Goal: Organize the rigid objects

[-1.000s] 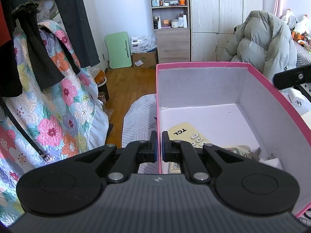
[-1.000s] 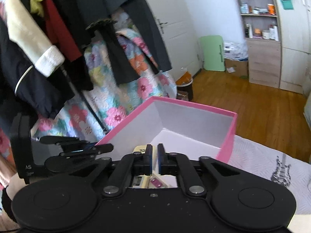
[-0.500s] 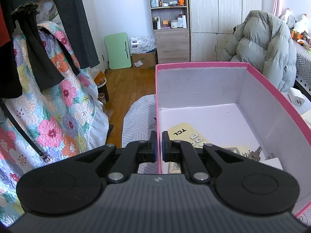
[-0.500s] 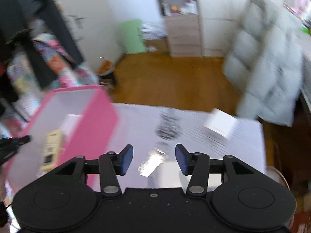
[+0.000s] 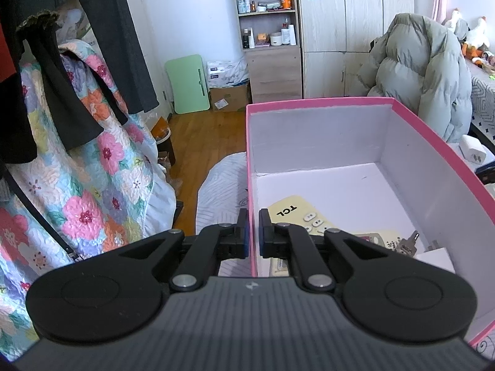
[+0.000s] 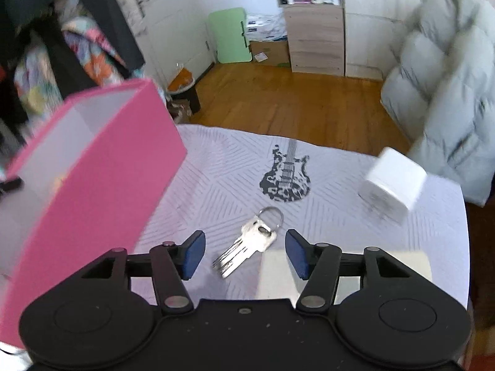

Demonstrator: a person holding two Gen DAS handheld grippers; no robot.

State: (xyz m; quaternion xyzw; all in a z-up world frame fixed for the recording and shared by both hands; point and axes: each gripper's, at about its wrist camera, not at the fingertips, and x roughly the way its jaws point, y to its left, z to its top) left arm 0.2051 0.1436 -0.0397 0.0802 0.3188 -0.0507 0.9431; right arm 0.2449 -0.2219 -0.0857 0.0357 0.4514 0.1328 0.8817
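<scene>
The left gripper [image 5: 253,236] has its jaws clamped on the near wall of the open pink cardboard box [image 5: 318,102], likely steadying it. At six o'clock on the grey patterned counter [image 6: 216,170], the bunch of silver keys [image 6: 247,245] lies between the right gripper's [image 6: 244,255] just-widened jaws, not yet touched.

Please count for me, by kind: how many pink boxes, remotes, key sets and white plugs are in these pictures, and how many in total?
Pink box: 1
Remote: 1, inside the box
Key sets: 2, one inside the box, one on the cloth at
White plug: 1, on the cloth
Total: 5
</scene>
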